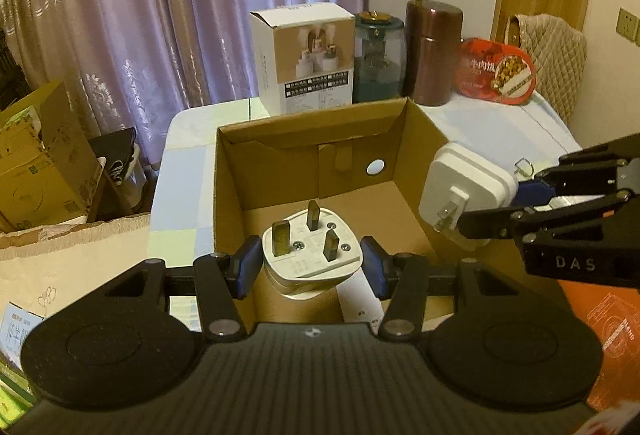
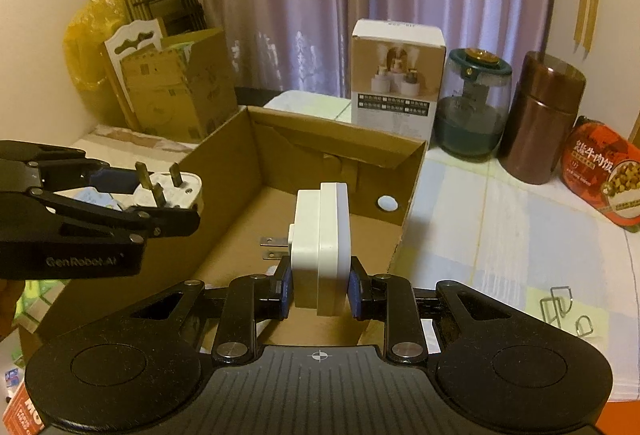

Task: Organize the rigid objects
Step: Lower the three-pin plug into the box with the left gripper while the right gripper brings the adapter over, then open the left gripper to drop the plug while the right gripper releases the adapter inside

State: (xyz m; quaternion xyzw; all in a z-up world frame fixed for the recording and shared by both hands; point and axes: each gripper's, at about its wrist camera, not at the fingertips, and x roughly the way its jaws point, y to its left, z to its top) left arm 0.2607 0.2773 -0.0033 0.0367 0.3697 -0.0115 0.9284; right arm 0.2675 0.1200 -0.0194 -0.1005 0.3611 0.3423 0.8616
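Note:
My left gripper [image 1: 311,267] is shut on a white three-pin plug [image 1: 312,255], prongs pointing up, held over the near side of an open cardboard box [image 1: 316,151]. The same plug [image 2: 176,191] and left gripper [image 2: 168,207] show at the left of the right wrist view. My right gripper [image 2: 320,287] is shut on a white two-prong adapter [image 2: 320,243], its flat prongs pointing left, above the box [image 2: 404,203] near its right wall. In the left wrist view that adapter [image 1: 464,191] hangs by the box's right wall, with the right gripper [image 1: 516,203] coming in from the right. The box looks empty inside.
Behind the box stand a white product carton [image 1: 306,59], a teal glass jar [image 1: 378,55], a brown metal canister [image 1: 432,51] and a red food tin [image 1: 496,71]. Metal hooks [image 2: 564,307] lie on the pale tablecloth at right. Cardboard boxes [image 1: 40,163] and curtains are to the left.

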